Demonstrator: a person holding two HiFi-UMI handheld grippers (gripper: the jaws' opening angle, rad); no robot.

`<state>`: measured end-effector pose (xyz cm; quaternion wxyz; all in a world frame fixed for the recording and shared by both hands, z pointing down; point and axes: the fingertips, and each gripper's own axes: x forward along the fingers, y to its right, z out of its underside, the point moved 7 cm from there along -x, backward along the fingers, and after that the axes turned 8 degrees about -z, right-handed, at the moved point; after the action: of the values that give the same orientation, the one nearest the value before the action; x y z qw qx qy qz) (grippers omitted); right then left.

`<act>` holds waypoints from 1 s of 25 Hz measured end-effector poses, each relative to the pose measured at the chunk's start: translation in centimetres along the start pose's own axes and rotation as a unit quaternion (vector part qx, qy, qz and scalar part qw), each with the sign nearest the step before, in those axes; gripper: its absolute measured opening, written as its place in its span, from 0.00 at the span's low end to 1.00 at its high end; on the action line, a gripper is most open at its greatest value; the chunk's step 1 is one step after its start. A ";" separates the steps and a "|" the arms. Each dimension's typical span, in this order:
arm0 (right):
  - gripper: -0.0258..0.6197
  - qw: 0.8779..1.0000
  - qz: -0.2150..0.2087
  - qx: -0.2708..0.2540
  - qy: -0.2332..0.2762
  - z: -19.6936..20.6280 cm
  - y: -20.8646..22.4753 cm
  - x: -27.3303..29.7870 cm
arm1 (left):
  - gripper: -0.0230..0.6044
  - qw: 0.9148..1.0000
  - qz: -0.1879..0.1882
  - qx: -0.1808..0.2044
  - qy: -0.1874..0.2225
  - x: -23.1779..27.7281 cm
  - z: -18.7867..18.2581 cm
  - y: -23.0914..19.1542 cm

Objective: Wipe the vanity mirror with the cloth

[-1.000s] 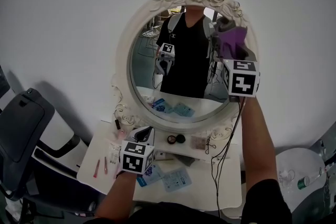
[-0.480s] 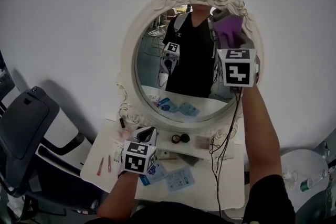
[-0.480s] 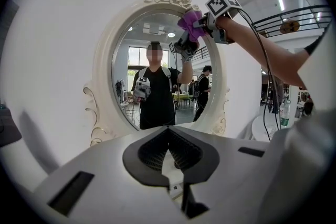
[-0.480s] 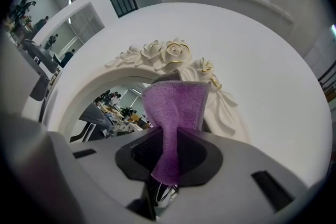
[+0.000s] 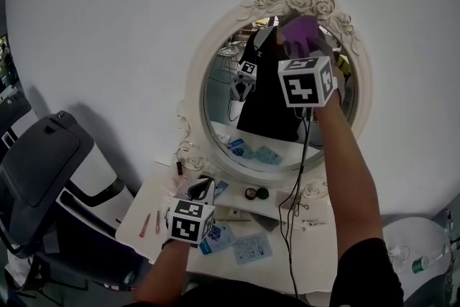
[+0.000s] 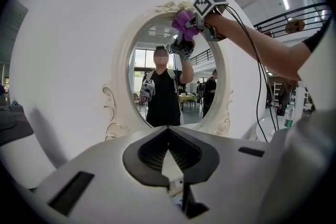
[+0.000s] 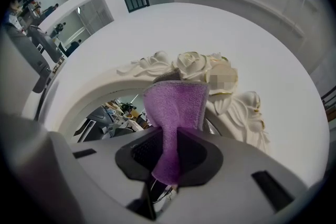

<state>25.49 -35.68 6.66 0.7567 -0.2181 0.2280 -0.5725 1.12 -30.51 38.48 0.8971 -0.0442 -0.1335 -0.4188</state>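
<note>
We clench the right gripper [image 7: 168, 136] on the cloth [image 7: 176, 105] to wipe the mirror [image 5: 218, 103] just ahead; left gripper [image 6: 167, 136] closed, empty.

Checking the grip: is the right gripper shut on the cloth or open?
Shut on it: the right gripper pinches the purple cloth, which fans out beyond its jaws.

Cloth [image 6: 183, 20] at mirror [image 6: 168, 71] top, tongs [image 6: 168, 138] closed
</note>
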 end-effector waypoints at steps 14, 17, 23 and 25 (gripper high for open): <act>0.15 0.995 -0.045 -0.091 0.006 -1.3 -10.2 2.7 | 0.04 0.999 -0.042 -0.019 -0.006 -2.0 1.1 -3.4; 0.15 0.993 -0.053 -0.107 0.011 -0.6 -12.5 3.2 | 0.04 0.999 -0.049 -0.023 -0.007 -2.2 1.4 -4.0; 0.15 0.987 -0.073 -0.140 0.011 1.0 -16.0 3.5 | 0.04 0.998 -0.051 -0.027 -0.010 -2.1 1.7 -4.2; 0.15 0.985 -0.084 -0.151 0.008 1.8 -17.1 3.5 | 0.04 0.998 -0.052 -0.028 -0.012 -2.1 1.9 -4.2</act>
<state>14.28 -43.17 17.81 0.6625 -0.3433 0.2989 -0.5949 -3.76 -31.34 39.55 0.8709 -0.0676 -0.1345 -0.4678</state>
